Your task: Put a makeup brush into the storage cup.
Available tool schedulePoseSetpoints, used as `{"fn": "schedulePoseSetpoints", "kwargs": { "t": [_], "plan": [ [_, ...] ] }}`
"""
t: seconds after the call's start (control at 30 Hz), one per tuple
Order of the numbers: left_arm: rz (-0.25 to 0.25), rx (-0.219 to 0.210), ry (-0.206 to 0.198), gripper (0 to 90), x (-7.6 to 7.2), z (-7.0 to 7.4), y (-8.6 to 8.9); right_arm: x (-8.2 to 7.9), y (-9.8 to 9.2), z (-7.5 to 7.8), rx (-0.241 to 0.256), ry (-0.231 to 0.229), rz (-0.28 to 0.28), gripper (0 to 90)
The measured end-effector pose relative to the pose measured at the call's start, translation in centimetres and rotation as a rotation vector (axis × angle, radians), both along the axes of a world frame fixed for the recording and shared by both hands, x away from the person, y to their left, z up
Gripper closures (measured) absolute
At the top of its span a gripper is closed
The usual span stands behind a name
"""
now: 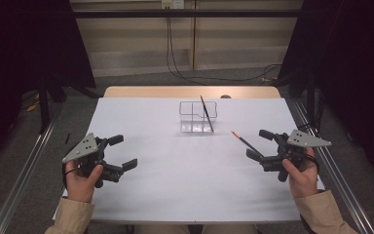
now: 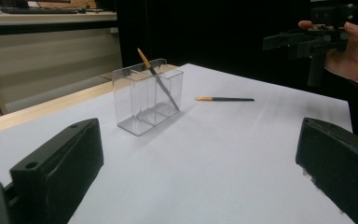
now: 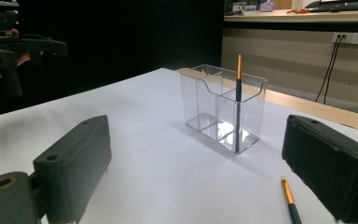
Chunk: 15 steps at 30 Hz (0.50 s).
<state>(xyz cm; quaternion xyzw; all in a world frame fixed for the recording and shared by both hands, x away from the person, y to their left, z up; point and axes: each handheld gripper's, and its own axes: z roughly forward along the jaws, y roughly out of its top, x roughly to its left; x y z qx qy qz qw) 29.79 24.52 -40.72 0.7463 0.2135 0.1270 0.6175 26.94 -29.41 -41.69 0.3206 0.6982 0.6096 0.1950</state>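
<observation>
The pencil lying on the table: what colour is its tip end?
Orange-gold, with a dark body; the pencil shows this best in the left gripper view.

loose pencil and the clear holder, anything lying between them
Nothing: bare white table separates the loose pencil from the holder in the left gripper view; the high view agrees.

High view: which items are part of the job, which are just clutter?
In the job:
- loose pencil lying on the table, by the open right gripper
- clear holder, one pencil already leaning inside
- left gripper, open, holding nothing

Just there:
- cables on the floor behind
- wall socket
</observation>
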Motion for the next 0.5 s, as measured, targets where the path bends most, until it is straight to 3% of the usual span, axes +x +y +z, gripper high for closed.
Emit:
{"fn": "schedulePoseSetpoints", "kwargs": {
  "t": [0.5],
  "plan": [
    [0.000, -0.001, -0.005, 0.6, 0.18, 0.01, -0.09, -0.25, -0.63, 0.06, 0.017, -0.006, -0.009, 7.6]
  ]
}}
